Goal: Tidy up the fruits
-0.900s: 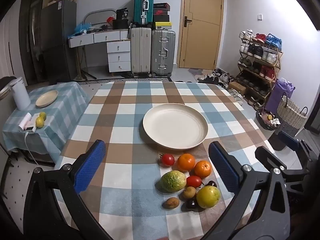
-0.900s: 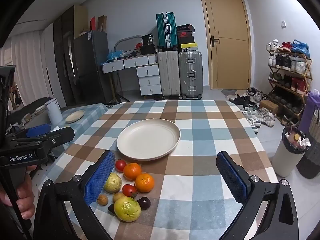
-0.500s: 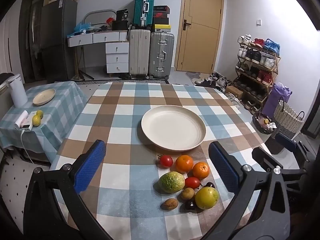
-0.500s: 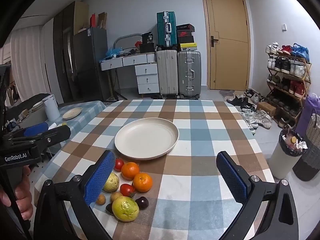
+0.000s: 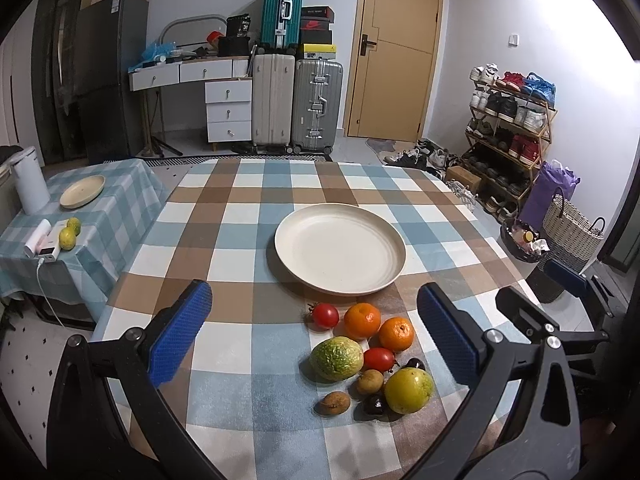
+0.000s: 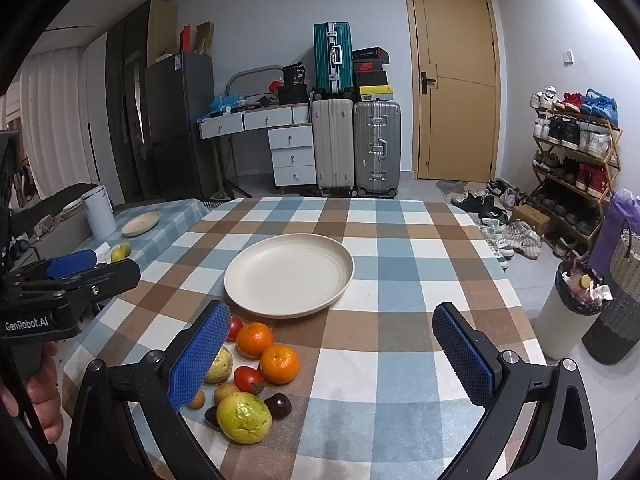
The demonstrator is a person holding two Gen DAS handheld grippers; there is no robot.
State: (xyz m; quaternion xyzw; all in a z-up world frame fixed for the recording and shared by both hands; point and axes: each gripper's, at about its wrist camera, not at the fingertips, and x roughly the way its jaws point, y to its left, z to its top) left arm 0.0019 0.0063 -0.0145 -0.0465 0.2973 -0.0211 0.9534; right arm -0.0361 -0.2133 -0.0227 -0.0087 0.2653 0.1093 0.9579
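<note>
On the table a plate is sitting centrally; a cluster of fruits is lying just in front of it, while suitcases are standing behind, against the far wall

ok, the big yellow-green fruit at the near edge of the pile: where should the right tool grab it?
Grip the yellow-green fruit across its round middle, coming down from above and the near side. That side is clear; a dark fruit and a small brown fruit crowd its far side. Probably best for the right tool, whose jaws stand wide open and empty.
</note>
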